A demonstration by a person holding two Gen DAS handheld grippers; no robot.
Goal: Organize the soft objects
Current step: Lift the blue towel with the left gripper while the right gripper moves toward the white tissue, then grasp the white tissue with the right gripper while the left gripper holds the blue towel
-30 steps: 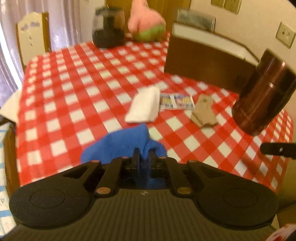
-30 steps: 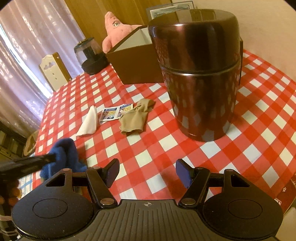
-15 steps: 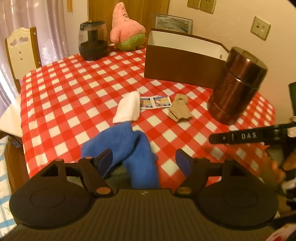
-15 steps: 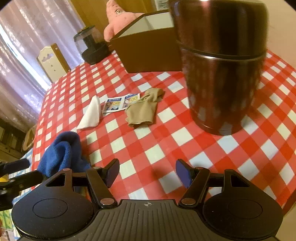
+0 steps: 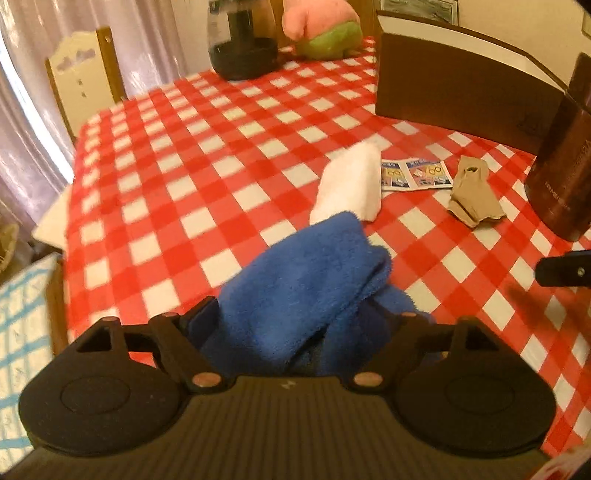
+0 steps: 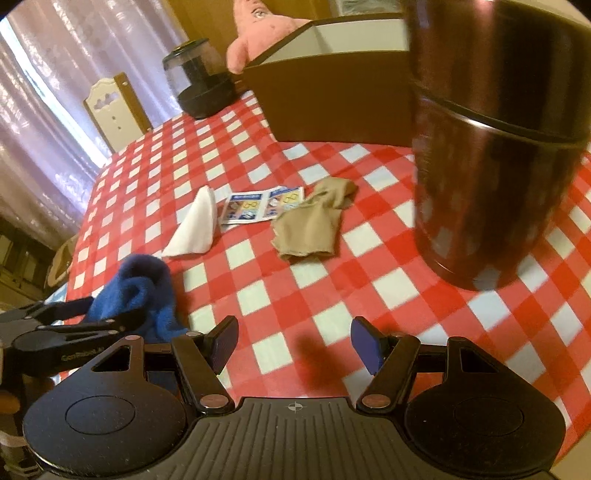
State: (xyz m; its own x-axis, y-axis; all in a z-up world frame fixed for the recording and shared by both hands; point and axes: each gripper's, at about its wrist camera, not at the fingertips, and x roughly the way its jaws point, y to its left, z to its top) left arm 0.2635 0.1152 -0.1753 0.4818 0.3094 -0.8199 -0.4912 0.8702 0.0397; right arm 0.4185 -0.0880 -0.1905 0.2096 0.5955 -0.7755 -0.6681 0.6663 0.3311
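Note:
A blue fluffy cloth (image 5: 314,280) lies bunched at the table's near edge, between the spread jaws of my left gripper (image 5: 306,325), which is open around it. It also shows in the right wrist view (image 6: 136,295), with the left gripper (image 6: 85,321) beside it. A folded white cloth (image 5: 351,188) and a beige sock (image 5: 472,199) lie further in; both show in the right wrist view (image 6: 194,229) (image 6: 310,225). My right gripper (image 6: 293,345) is open and empty above the tablecloth. A brown open box (image 5: 461,81) stands at the back.
A dark brown metal canister (image 6: 491,140) stands close at the right. A printed leaflet (image 6: 258,206) lies between the white cloth and the sock. A pink plush toy (image 5: 321,26) and a dark glass jar (image 5: 240,40) stand at the far edge. A chair (image 5: 85,81) is beyond the table.
My left gripper went from shut on the blue cloth to open, then moved forward around it. The right gripper drifted closer to the canister.

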